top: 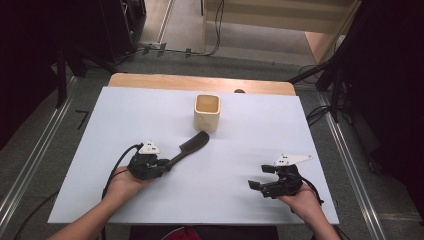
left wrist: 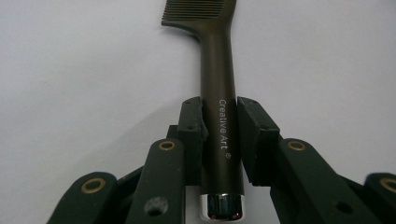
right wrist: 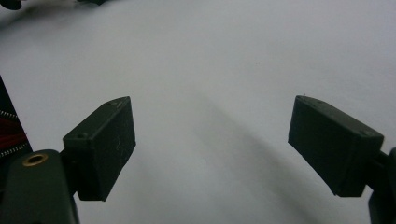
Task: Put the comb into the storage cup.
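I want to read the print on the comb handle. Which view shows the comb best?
The left gripper view: the comb is close, its lettering readable. The high view shows the whole comb, small, near the cup. The right gripper view gives bare table.

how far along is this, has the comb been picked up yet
Done: the left gripper has closed its jaws on the handle of the dark brown plastic comb, pads pressing both sides.
In hand: the comb looks still flat on the white table, not lifted.
Left: lifting it, probably into the cream square cup, which looks empty. The right gripper waits open, holding nothing.
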### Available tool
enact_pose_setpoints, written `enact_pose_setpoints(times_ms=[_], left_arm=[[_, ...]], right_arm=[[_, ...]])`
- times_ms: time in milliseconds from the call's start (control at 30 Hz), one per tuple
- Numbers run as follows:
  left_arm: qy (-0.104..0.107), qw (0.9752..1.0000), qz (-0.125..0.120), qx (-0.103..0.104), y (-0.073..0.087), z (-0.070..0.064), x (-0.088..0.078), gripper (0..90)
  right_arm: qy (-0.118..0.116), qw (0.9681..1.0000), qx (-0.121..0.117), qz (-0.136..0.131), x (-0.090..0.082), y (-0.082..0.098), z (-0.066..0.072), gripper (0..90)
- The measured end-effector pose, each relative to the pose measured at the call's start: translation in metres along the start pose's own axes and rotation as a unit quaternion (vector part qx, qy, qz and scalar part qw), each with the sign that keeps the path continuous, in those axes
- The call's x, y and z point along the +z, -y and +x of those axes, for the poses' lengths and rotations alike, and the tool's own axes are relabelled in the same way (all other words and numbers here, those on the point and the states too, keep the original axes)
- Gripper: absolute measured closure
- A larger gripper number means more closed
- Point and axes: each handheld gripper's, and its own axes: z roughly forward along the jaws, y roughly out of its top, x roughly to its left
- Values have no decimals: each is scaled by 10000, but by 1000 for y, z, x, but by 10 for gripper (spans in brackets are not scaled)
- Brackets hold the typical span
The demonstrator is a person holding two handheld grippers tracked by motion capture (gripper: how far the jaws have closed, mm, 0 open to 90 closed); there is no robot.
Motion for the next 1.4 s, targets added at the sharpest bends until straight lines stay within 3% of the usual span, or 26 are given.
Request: enact_pose_setpoints(times_ms=[500, 767, 967, 1067, 1233, 1400], left_arm=[[158, 9998, -108, -93, -8, 1, -11, 736], [470, 9984, -251, -176, -12, -1, -18, 737], [777, 9955, -422, -333, -17, -4, -21, 736], [887, 9944, -488, -299, -22, -9, -21, 736], [1153, 9908, -609, -374, -31, -15, -16, 736], [1350, 9868, -723, -531, -39, -19, -12, 736]], right_arm=[[1, 10000, -1, -4, -1, 0, 0, 134], [23, 10000, 3, -37, -2, 0, -1, 134], [29, 10000, 3, -68, -2, -1, 0, 134], [16, 10000, 43, -71, -3, -1, 0, 134], [-43, 9990, 393, -192, -4, -4, 0, 134], [-11, 9986, 450, -293, -6, -5, 2, 133]])
